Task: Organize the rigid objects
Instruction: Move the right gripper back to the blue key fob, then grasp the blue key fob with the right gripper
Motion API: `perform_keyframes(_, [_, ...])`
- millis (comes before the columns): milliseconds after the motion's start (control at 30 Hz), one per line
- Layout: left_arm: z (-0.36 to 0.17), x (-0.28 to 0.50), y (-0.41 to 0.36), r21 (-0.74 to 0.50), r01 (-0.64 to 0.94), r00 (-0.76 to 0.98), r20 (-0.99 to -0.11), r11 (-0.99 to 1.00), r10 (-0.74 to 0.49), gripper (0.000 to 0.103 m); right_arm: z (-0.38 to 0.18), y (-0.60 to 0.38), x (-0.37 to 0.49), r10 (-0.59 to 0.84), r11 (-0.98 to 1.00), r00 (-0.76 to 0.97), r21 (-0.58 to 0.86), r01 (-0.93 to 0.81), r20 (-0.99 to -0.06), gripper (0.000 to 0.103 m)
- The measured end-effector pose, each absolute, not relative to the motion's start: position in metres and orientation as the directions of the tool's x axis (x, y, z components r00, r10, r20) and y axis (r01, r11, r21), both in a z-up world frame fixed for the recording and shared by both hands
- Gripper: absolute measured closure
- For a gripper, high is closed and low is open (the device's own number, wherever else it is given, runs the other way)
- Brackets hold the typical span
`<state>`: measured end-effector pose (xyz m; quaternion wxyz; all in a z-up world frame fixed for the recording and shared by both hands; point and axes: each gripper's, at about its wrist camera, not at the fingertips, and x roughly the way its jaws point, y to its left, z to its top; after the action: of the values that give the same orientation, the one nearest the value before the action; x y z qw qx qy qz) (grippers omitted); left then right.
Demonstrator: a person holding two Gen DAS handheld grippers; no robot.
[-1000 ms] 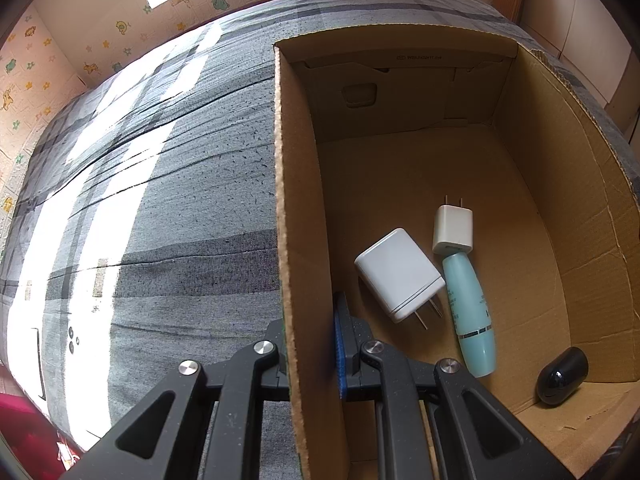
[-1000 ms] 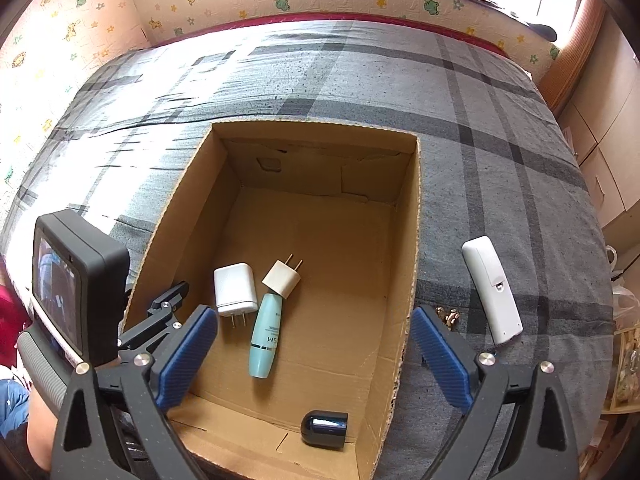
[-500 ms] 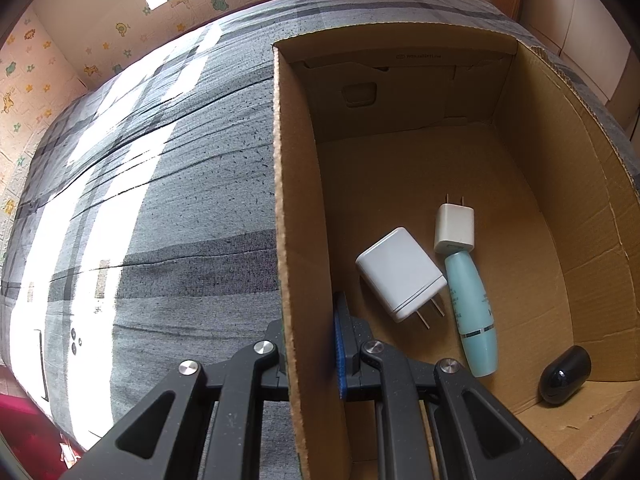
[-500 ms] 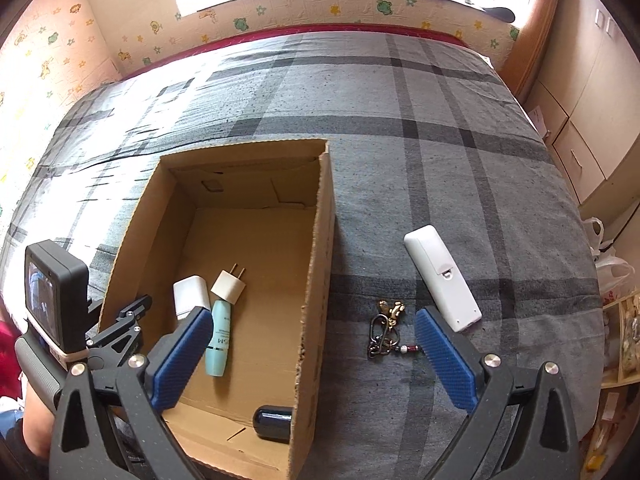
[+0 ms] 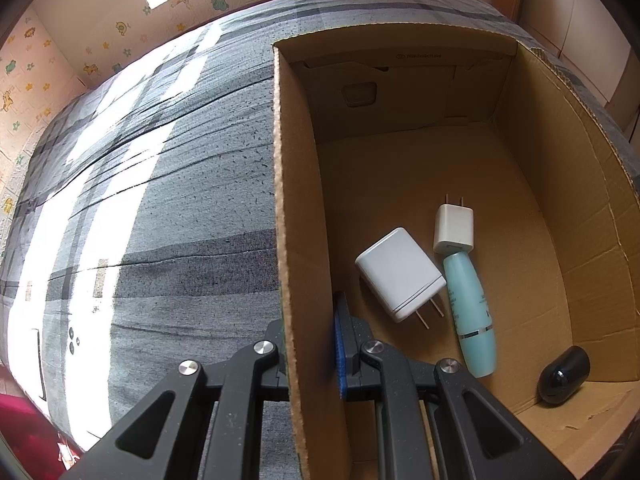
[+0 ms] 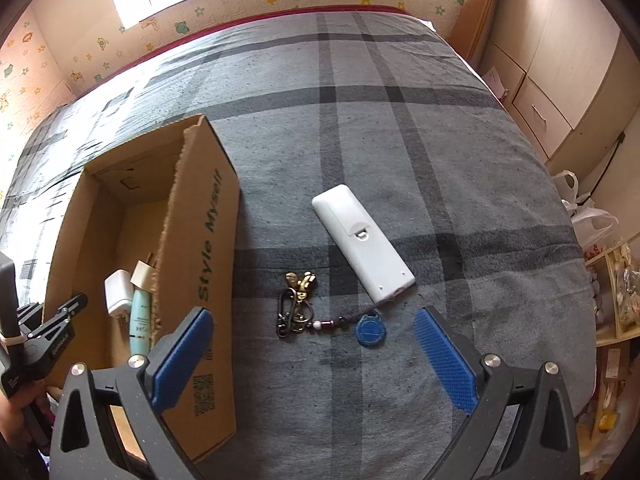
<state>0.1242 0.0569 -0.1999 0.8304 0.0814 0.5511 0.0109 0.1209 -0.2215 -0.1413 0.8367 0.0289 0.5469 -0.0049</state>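
My left gripper (image 5: 310, 344) is shut on the left wall of a cardboard box (image 5: 298, 208), one finger inside and one outside. Inside the box lie a white charger (image 5: 400, 274), a smaller cream plug (image 5: 454, 229), a teal bottle (image 5: 472, 312) and a black rounded object (image 5: 564, 370). My right gripper (image 6: 316, 354) is open and empty above the grey plaid bed. A white remote (image 6: 362, 242) lies ahead of it, with a key bunch (image 6: 296, 306) and its blue round tag (image 6: 371, 332) between the fingers. The box (image 6: 204, 264) shows at the left.
The grey plaid bedcover (image 6: 400, 120) stretches ahead and right. A wooden cabinet (image 6: 560, 60) and plastic bags (image 6: 588, 216) stand beyond the bed's right edge. A decorated wall (image 6: 240, 4) runs along the bed's far side.
My right gripper has swung right, away from over the box, and now hovers over the keys and remote. The left gripper keeps its hold on the box wall.
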Motion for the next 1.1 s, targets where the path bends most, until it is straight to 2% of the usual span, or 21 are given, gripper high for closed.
perform_keyframes(533, [-0.199, 0.123, 0.056, 0.151, 0.073, 0.395, -0.912, 0.986, 0.110, 0.090, -0.217, -0.264, 0.121, -0.037, 0.994, 0.326, -0.001, 0.108, -0.945, 0.000])
perform_keyframes(667, [-0.200, 0.122, 0.055, 0.150, 0.072, 0.397, -0.911, 0.986, 0.110, 0.090, -0.233, -0.264, 0.124, -0.053, 0.995, 0.308, -0.024, 0.095, -0.950, 0.001])
perform_keyframes(733, [-0.199, 0.121, 0.056, 0.147, 0.072, 0.398, -0.911, 0.986, 0.107, 0.090, -0.240, -0.264, 0.124, -0.054, 0.995, 0.295, -0.027, 0.095, -0.954, 0.005])
perform_keyframes(1000, [-0.200, 0.120, 0.054, 0.153, 0.073, 0.401, -0.909, 0.986, 0.111, 0.090, -0.248, -0.267, 0.126, -0.019, 0.995, 0.282, 0.009, 0.098, -0.959, 0.035])
perform_keyframes(1033, [-0.200, 0.120, 0.054, 0.153, 0.073, 0.401, -0.909, 0.986, 0.111, 0.090, -0.249, -0.267, 0.126, -0.019, 0.995, 0.284, 0.009, 0.096, -0.959, 0.041])
perform_keyframes(1100, [-0.200, 0.120, 0.053, 0.156, 0.074, 0.402, -0.908, 0.985, 0.114, 0.090, -0.249, -0.267, 0.128, -0.013, 0.996, 0.287, 0.012, 0.087, -0.958, 0.064])
